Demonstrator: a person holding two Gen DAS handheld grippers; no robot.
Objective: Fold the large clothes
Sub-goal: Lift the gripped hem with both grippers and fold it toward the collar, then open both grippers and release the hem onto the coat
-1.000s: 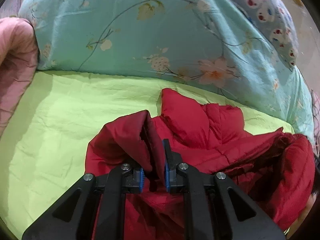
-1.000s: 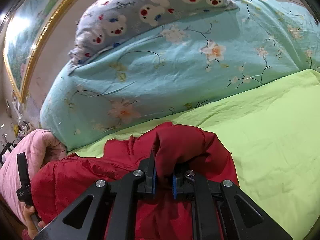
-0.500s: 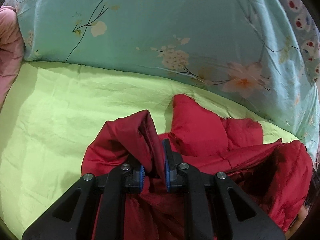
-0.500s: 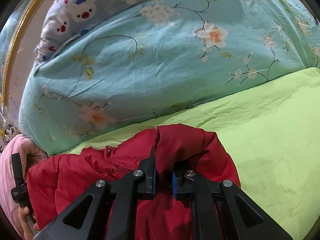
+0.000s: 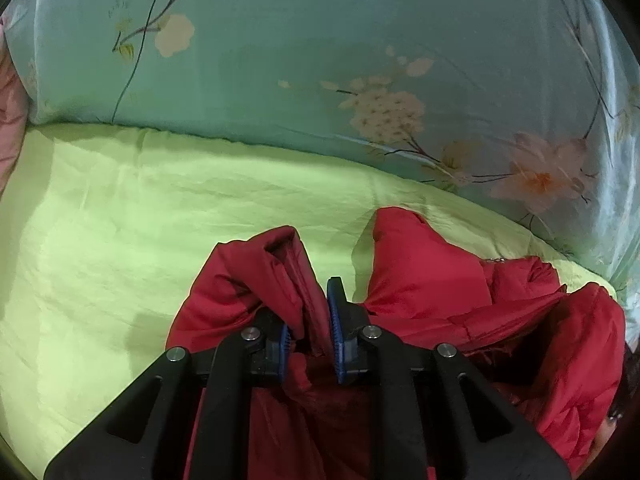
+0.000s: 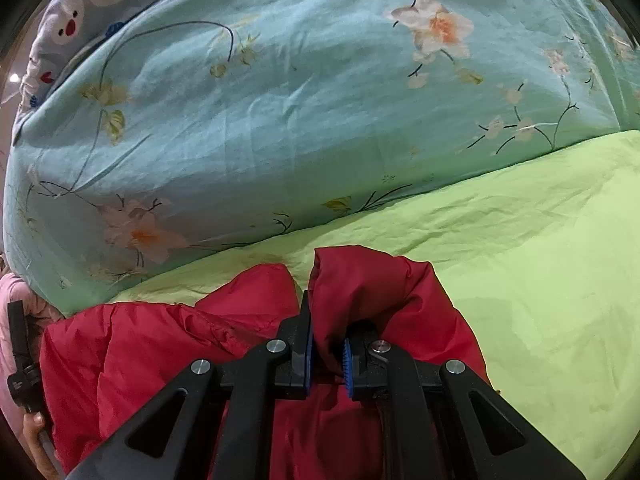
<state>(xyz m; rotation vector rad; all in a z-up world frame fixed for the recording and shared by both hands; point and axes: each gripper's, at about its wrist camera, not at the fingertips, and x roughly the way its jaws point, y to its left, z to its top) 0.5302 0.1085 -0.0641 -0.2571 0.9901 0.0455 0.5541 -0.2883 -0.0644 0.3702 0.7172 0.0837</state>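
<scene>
lying bunched on the lime-green sheet (image 5: 160, 208), just short of the floral teal duvet (image 5: 320, 60): red puffer jacket (image 5: 432, 284). left gripper (image 5: 310, 332) with jaws just eased a little wider, a fold of jacket between the blue pads, seemingly pinched. right gripper (image 6: 326, 360) clenched tight on another fold of jacket.

Both your wrist views are evenly lit and fairly bright, with strong colour on the green bedsheet (image 5: 120, 216). The left view is softly smeared: the flowers on the teal floral quilt (image 5: 360, 40) look blurred, while the right view keeps them crisp. Fisheye bending curves everything toward the dark corner rims. Soft shadows sit beside the red jacket (image 6: 160, 344).
</scene>
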